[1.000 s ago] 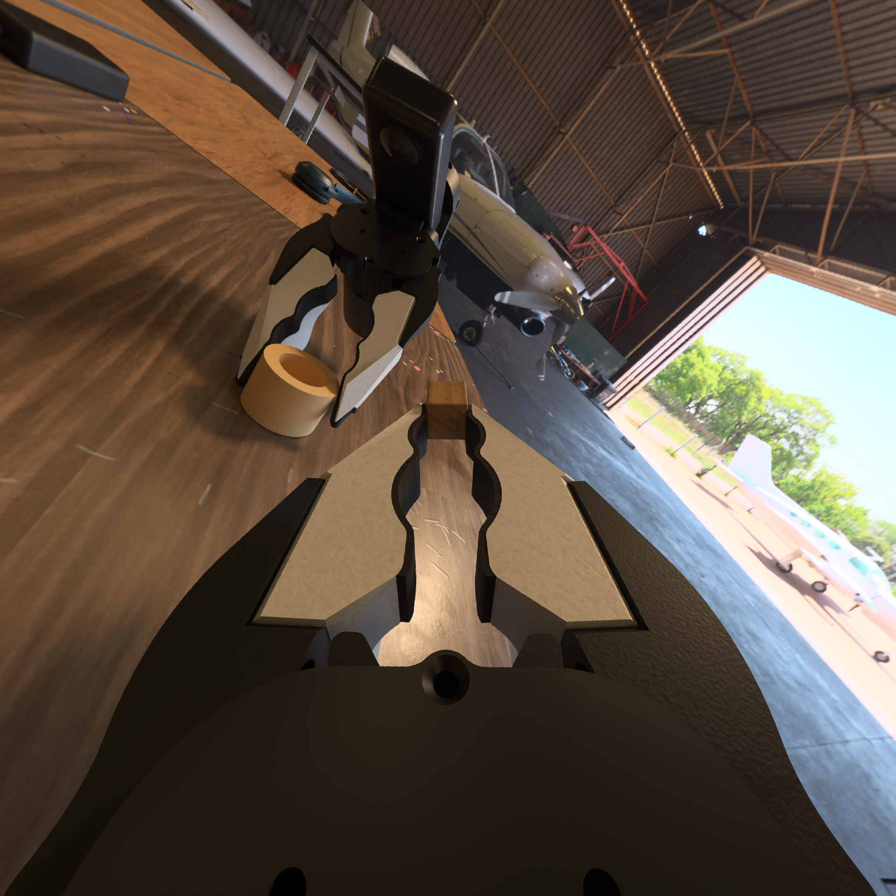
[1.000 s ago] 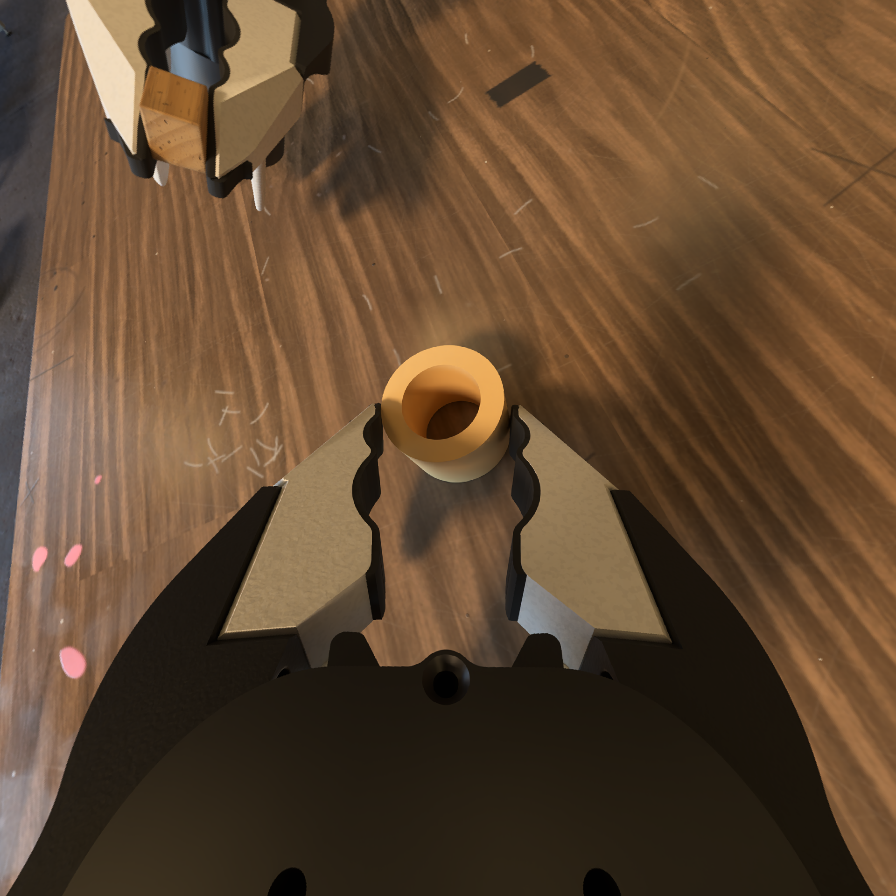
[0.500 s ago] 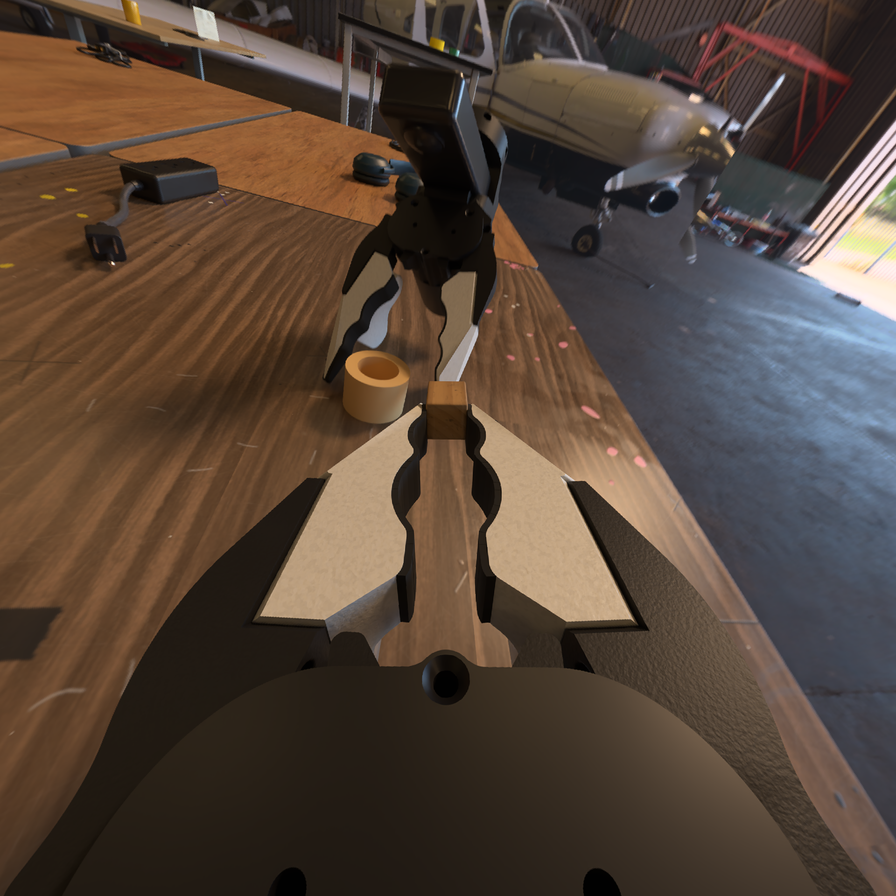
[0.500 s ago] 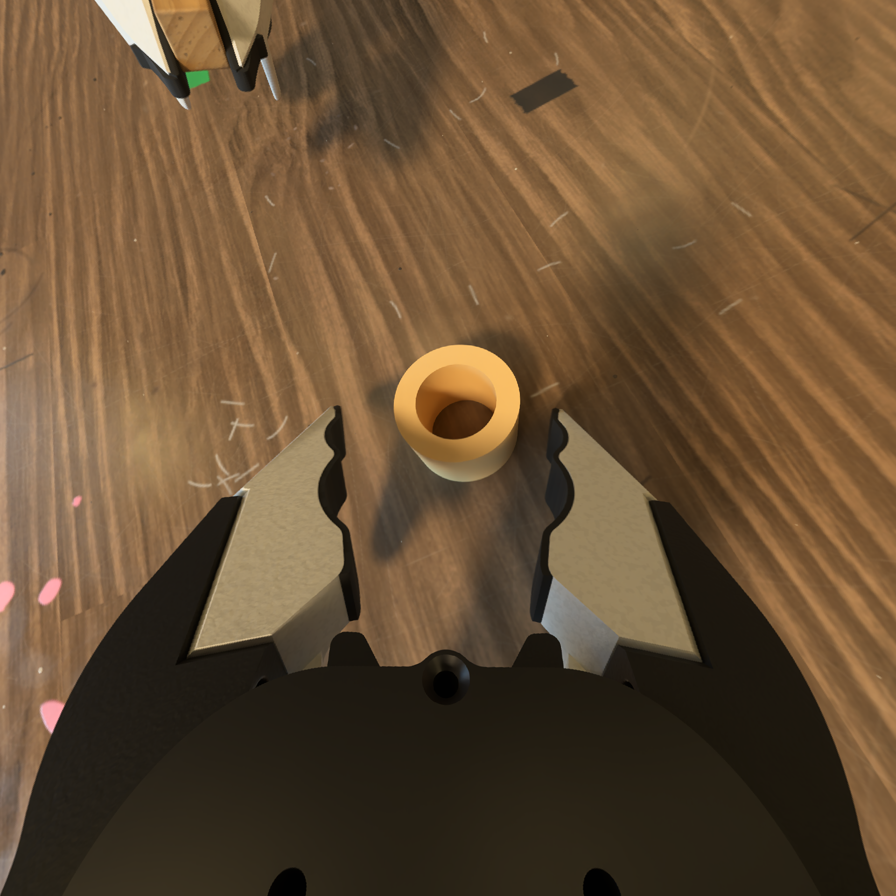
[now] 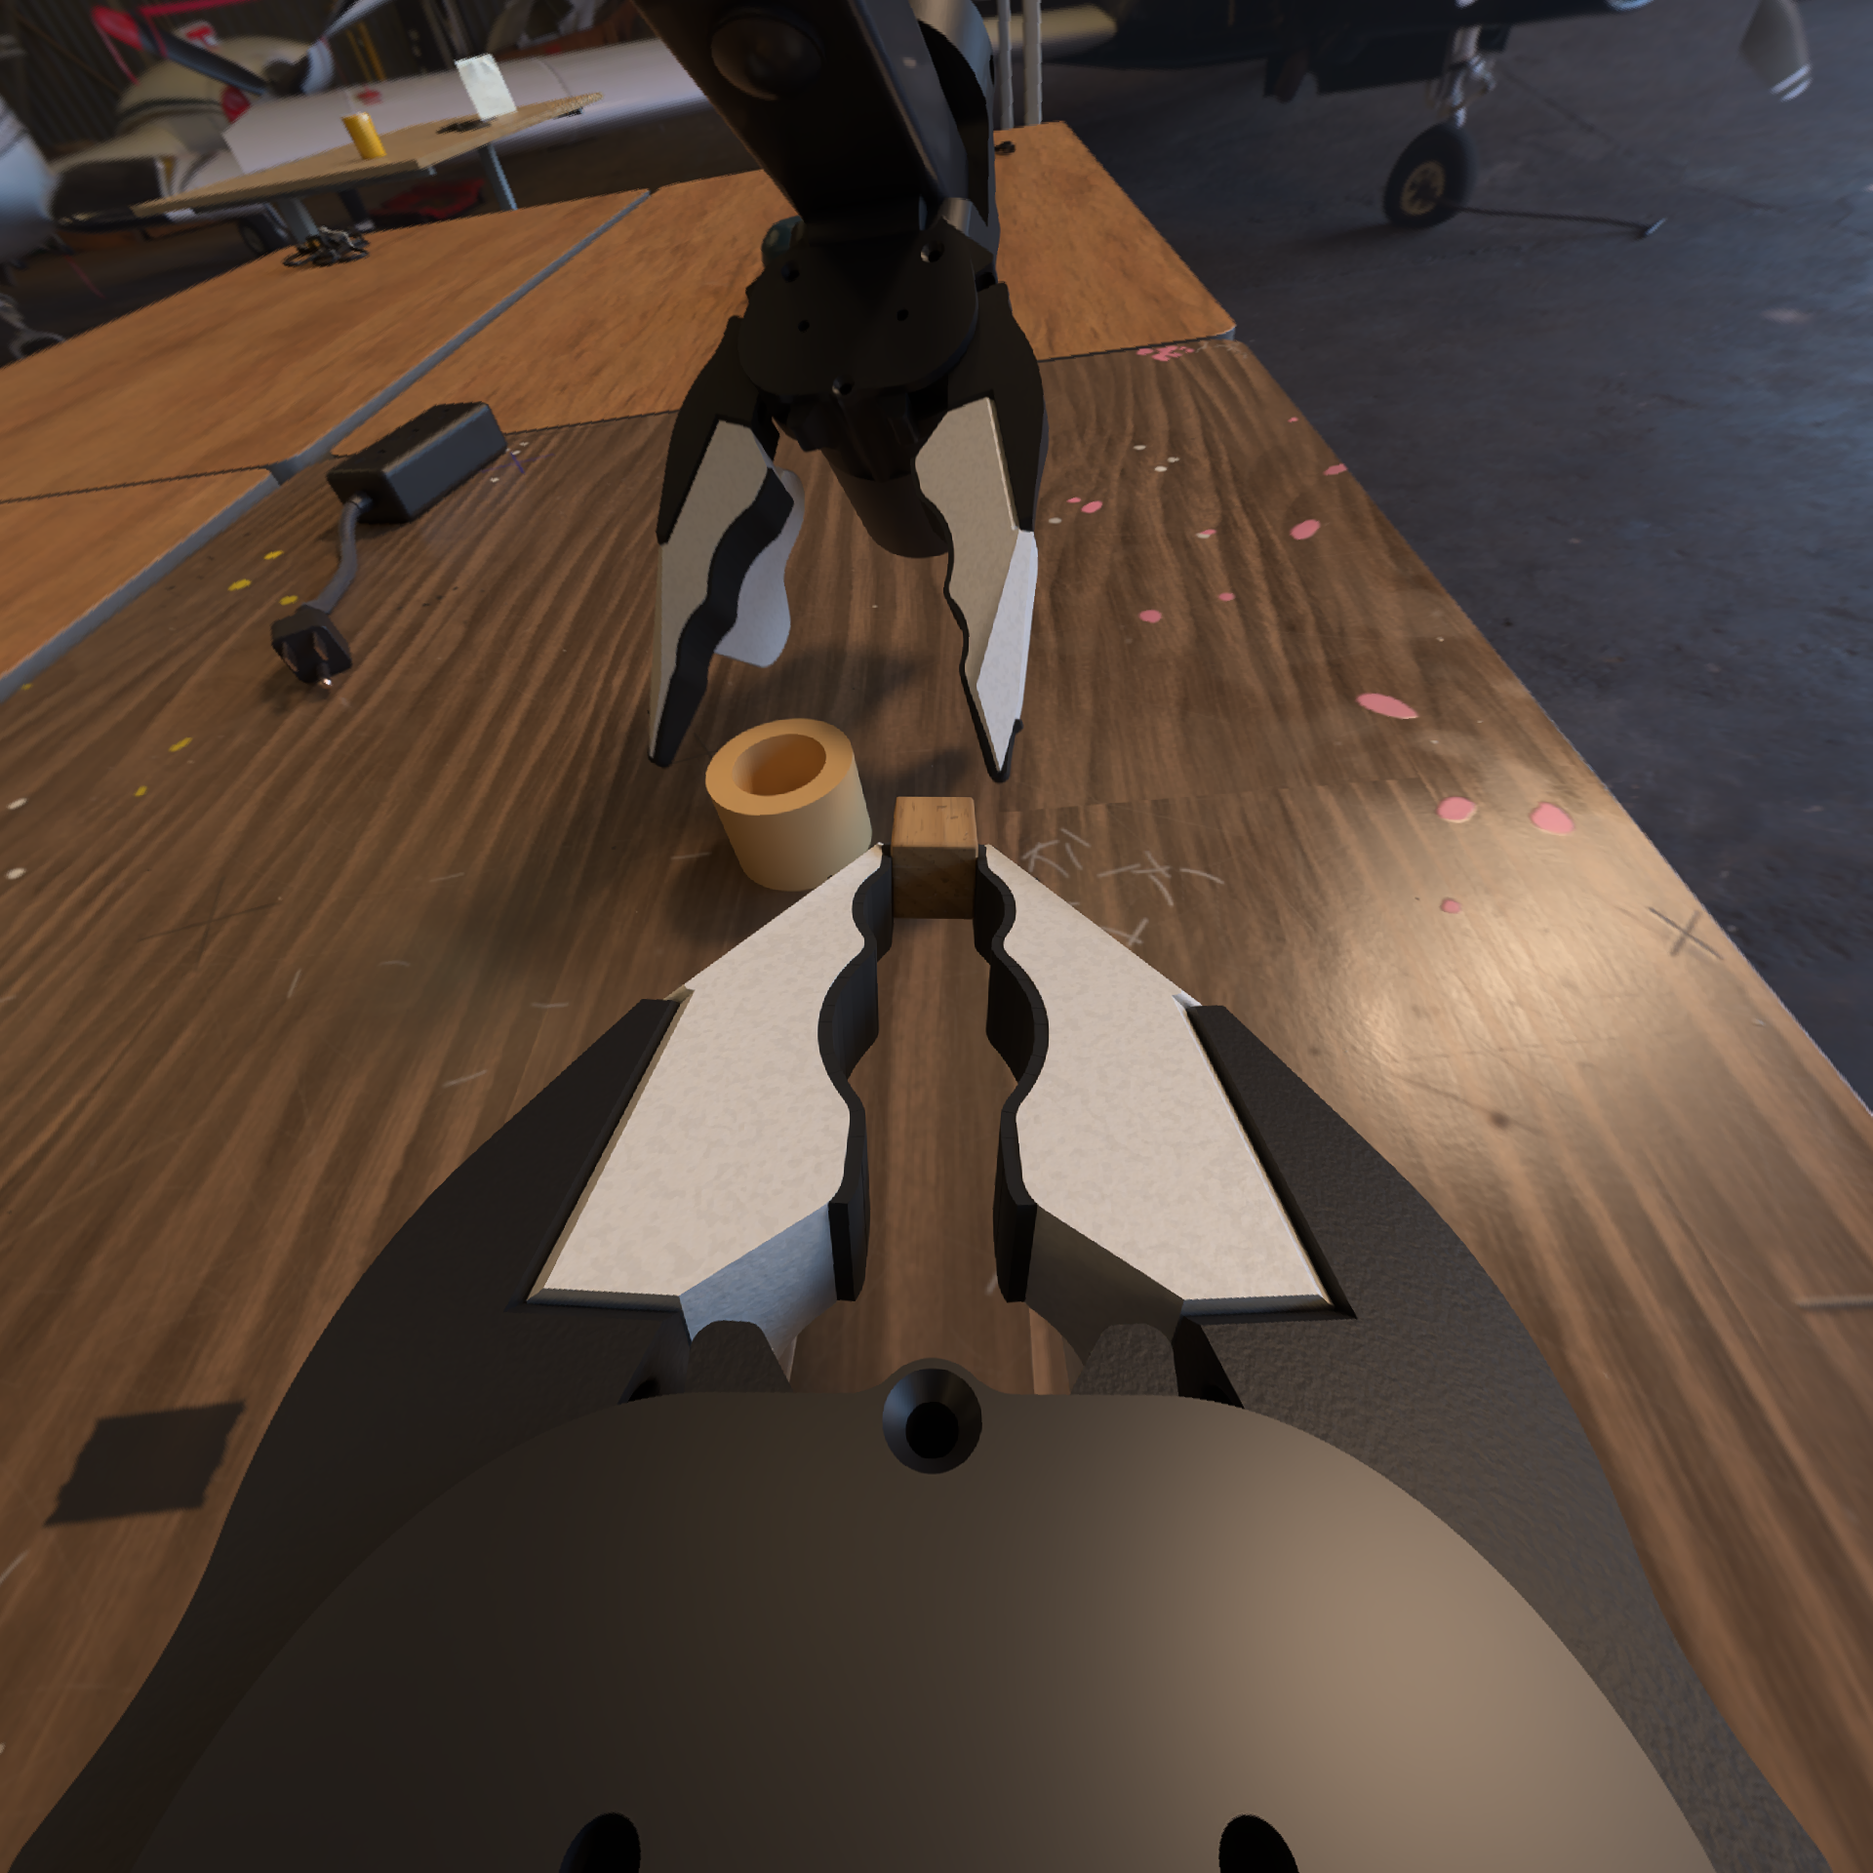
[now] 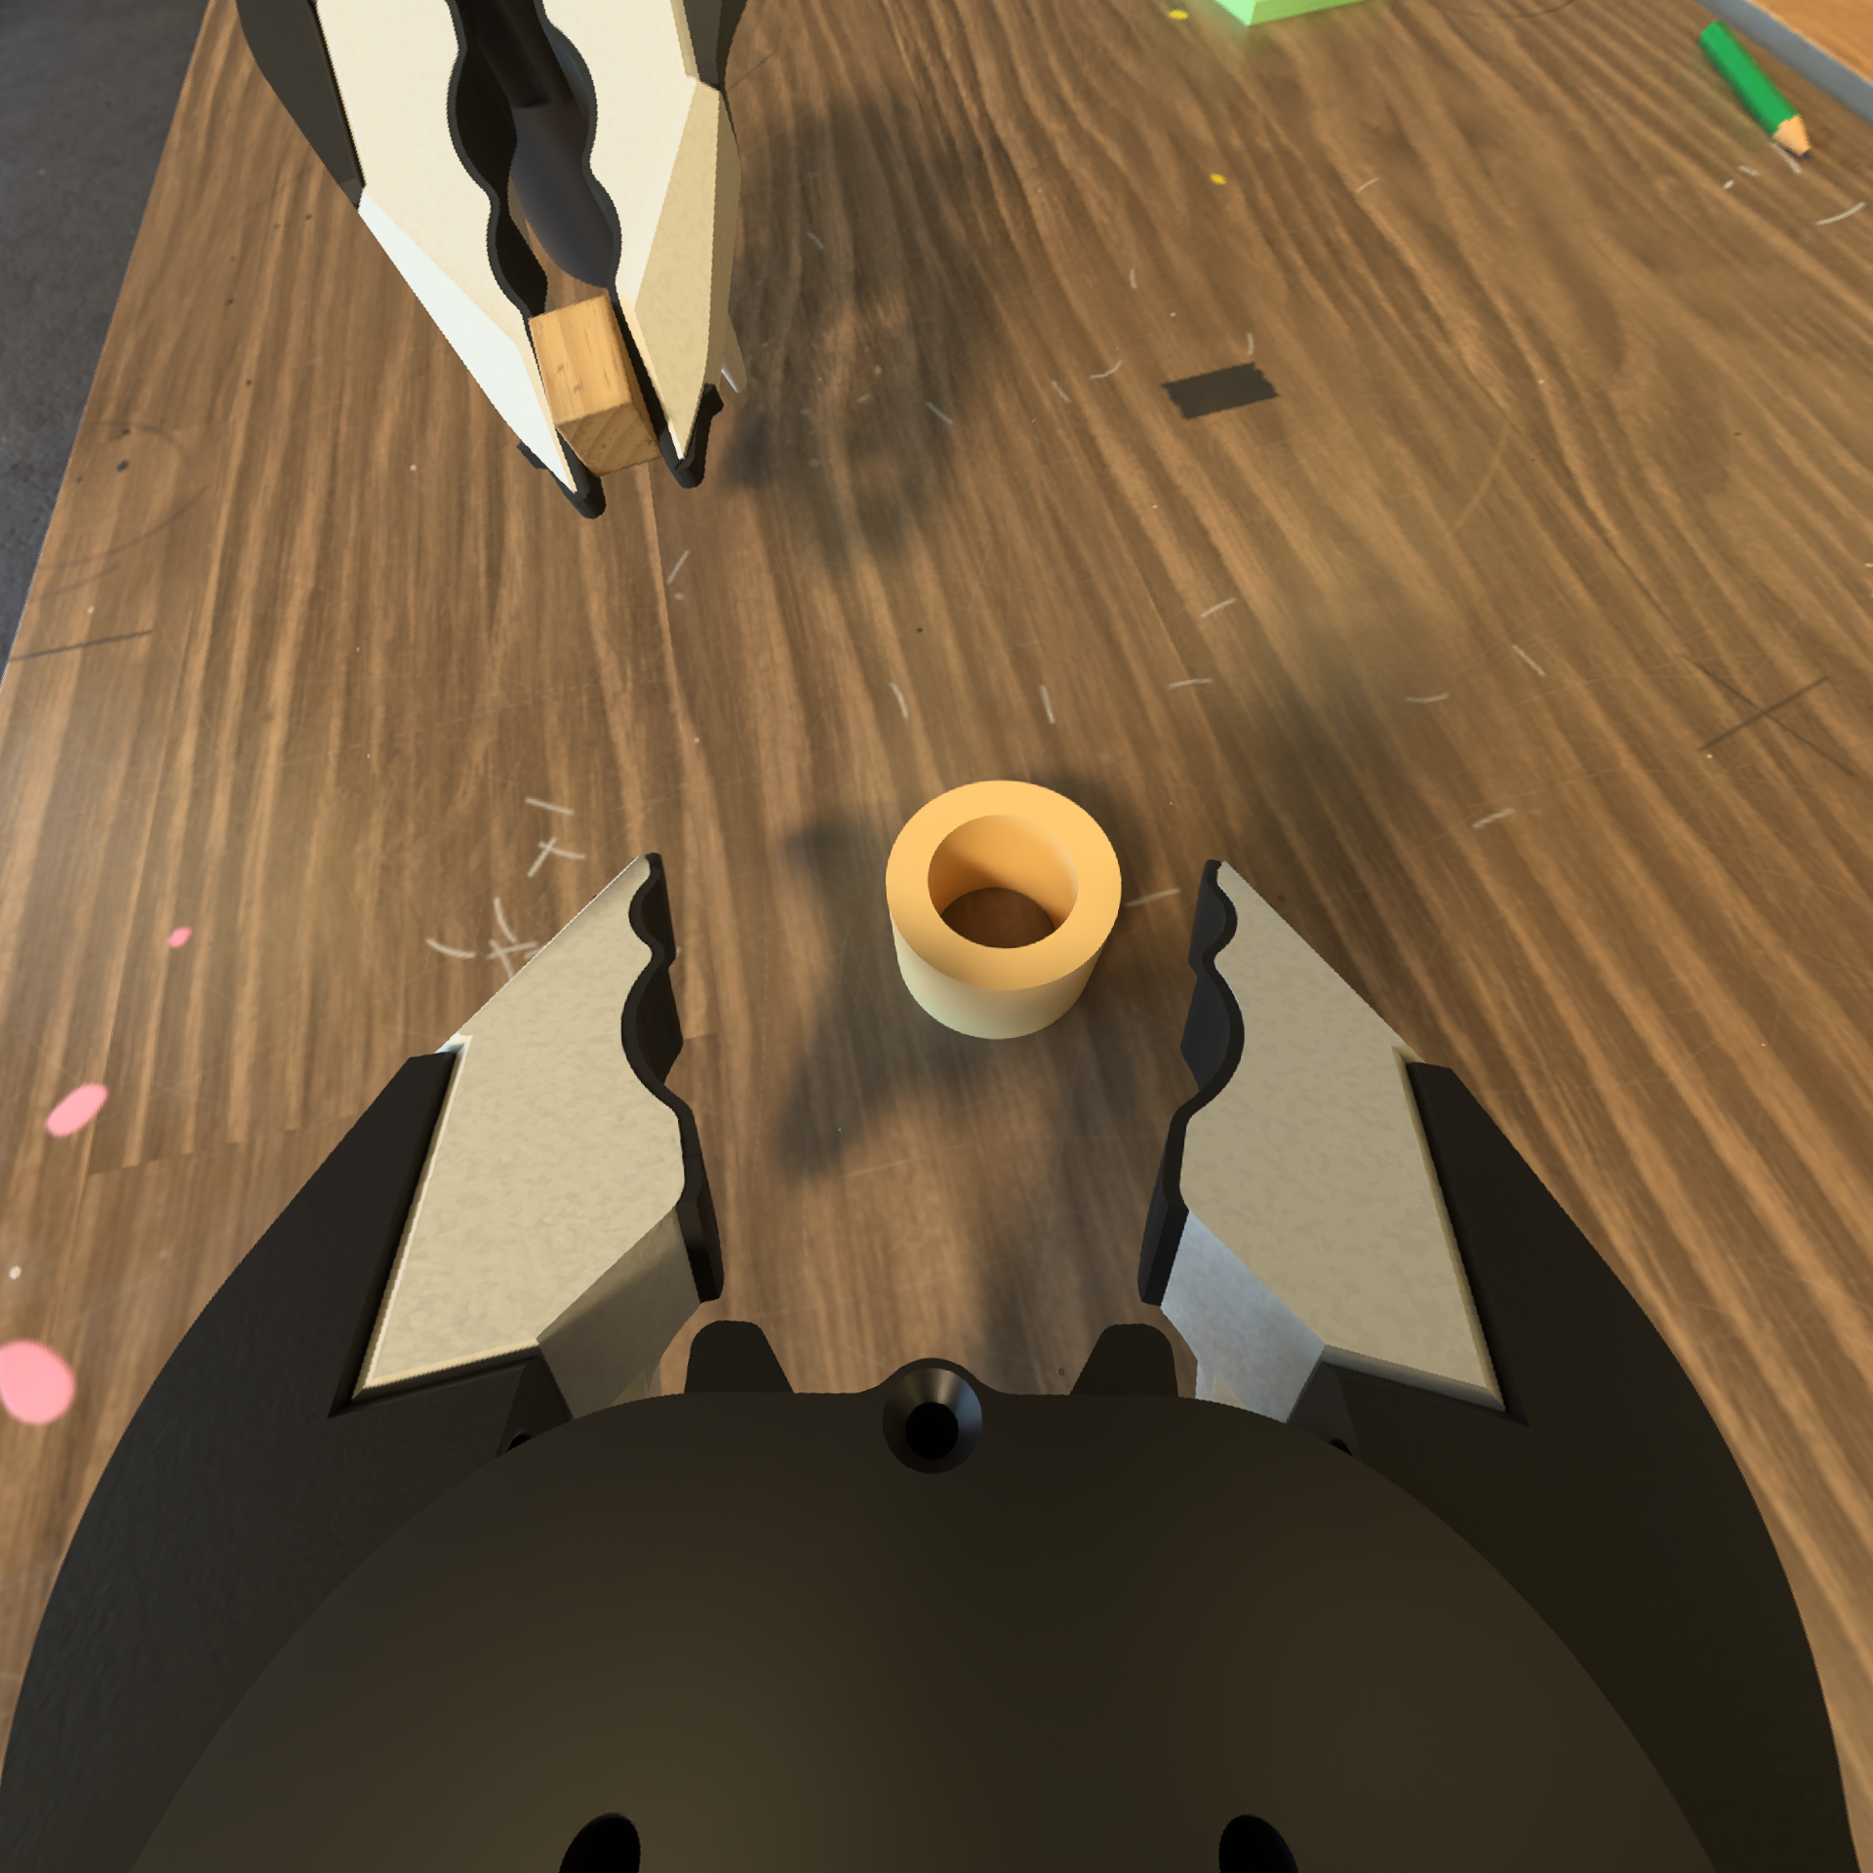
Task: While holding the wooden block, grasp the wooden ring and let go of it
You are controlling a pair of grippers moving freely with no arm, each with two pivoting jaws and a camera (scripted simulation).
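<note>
My left gripper [image 5: 933,862] is shut on the small wooden block [image 5: 934,853], held at its fingertips above the table. It also shows in the right wrist view [image 6: 633,476] at the upper left, with the block [image 6: 593,385] between its fingers. The tan wooden ring [image 6: 1001,904] stands upright on the dark wooden table [image 6: 1419,912]. My right gripper [image 6: 932,882] is open and raised above the ring, fingers wide on either side, not touching it. In the left wrist view the ring [image 5: 789,801] sits just left of the block, below the open right gripper [image 5: 831,760].
A black power adapter with cord and plug [image 5: 416,461] lies at the table's left. A green pencil [image 6: 1751,89] and a green pad [image 6: 1287,8] lie at the far right. A black patch [image 6: 1219,390] marks the table. The table edge [image 5: 1622,770] drops to the hangar floor.
My right gripper let go of the ring, opened wide and rose above it. The ring stays on the table. My left gripper, still holding the block, swung round and came closer.
</note>
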